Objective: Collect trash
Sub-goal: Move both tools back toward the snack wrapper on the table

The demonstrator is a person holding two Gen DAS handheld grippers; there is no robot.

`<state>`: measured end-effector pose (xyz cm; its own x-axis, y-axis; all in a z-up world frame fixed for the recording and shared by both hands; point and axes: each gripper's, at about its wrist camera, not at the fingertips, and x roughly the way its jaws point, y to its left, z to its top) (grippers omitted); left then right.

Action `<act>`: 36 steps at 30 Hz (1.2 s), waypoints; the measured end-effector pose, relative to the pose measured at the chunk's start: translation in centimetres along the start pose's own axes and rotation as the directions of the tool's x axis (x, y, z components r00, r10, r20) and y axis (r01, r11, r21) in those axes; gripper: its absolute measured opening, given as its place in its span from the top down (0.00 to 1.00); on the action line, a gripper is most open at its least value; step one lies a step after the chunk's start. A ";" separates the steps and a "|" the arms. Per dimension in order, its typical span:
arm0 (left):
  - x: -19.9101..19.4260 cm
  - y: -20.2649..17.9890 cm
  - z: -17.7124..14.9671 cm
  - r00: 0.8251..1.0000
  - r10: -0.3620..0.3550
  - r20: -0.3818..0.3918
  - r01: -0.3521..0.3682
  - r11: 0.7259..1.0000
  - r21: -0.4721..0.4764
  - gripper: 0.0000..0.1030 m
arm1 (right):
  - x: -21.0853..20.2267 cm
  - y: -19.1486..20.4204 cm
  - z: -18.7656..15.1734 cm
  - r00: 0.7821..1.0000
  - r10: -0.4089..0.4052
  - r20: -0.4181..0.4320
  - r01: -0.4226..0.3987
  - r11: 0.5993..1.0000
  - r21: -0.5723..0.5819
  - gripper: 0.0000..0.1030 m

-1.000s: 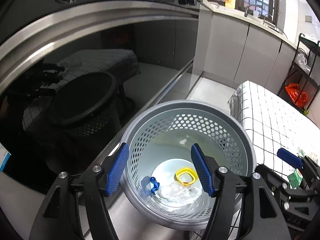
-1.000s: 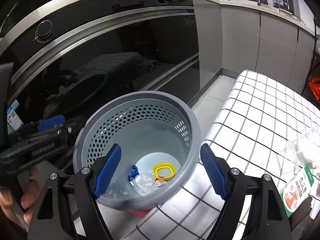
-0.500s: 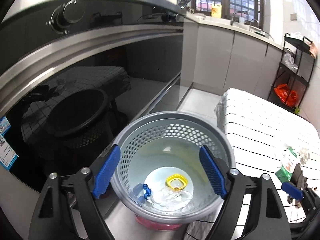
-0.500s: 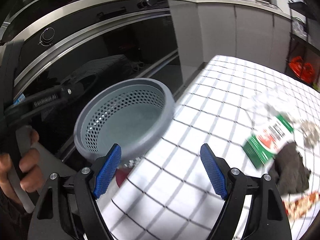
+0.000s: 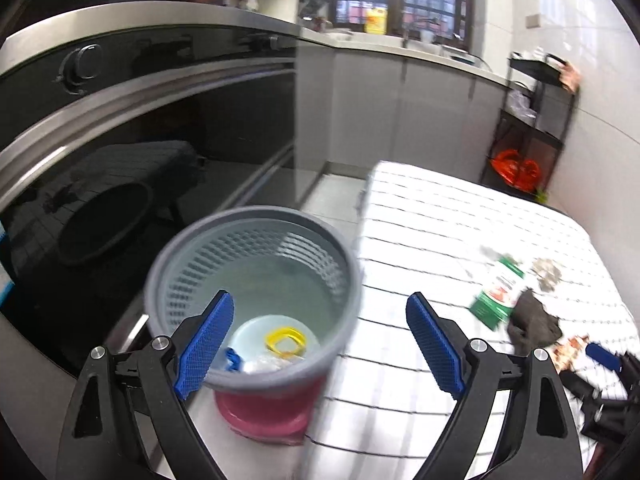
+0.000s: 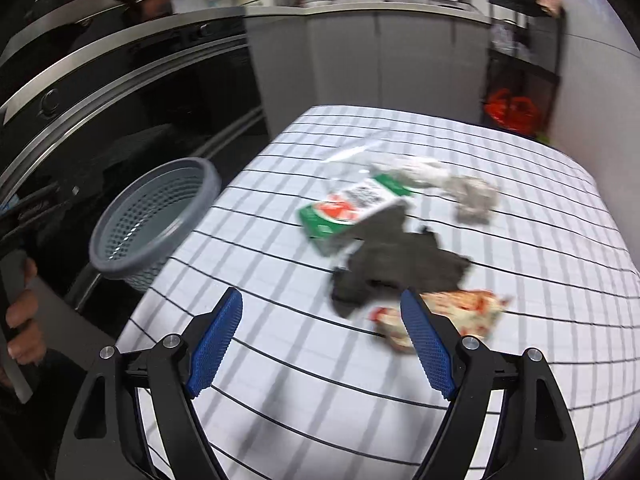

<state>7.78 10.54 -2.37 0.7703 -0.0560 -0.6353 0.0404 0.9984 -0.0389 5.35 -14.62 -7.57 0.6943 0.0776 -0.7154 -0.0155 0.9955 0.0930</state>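
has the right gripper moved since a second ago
Yes. The right gripper swung right, off the bin, toward the trash on the table.

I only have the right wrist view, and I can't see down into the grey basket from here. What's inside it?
Observer: The left wrist view looks down into the grey basket: a yellow ring, a small blue piece and some clear plastic lie at the bottom.
Operator: What is the basket standing on?
Observer: A pink base shows beneath it, next to the checked table.
Operator: Is the left gripper holding anything?
Observer: No. The left gripper is open, with nothing between its blue pads.
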 end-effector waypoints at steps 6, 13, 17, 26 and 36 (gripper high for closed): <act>-0.7 -5.2 -1.7 0.998 -0.055 -0.020 0.056 0.995 0.077 0.15 | -1.7 -5.0 -1.4 0.997 -0.067 -0.024 0.068 0.997 0.032 0.24; -0.4 -9.6 -2.1 0.994 -0.105 -0.042 0.108 0.990 0.088 0.15 | -0.2 -8.0 -1.8 0.995 -0.046 -0.089 0.051 0.997 0.056 0.24; 0.2 -11.1 -2.6 0.995 -0.096 -0.041 0.100 0.988 0.114 0.15 | 1.4 -8.7 -1.5 0.993 -0.016 -0.114 0.022 0.998 0.053 0.24; 2.0 -11.8 -3.6 0.996 -0.057 -0.064 0.066 0.987 0.148 0.15 | 4.8 -10.3 -0.4 0.988 0.038 -0.148 -0.031 0.998 0.053 0.24; 2.9 -12.0 -4.2 0.993 -0.067 -0.092 0.081 0.984 0.157 0.15 | 6.6 -10.1 -0.2 0.984 0.083 -0.160 -0.076 0.996 0.051 0.29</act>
<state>6.84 -1.65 -6.93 0.7039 -0.1227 -0.6997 0.2016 0.9790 0.0311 9.89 -24.19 -13.35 0.5666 0.1673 -0.8068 -0.0315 0.9828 0.1817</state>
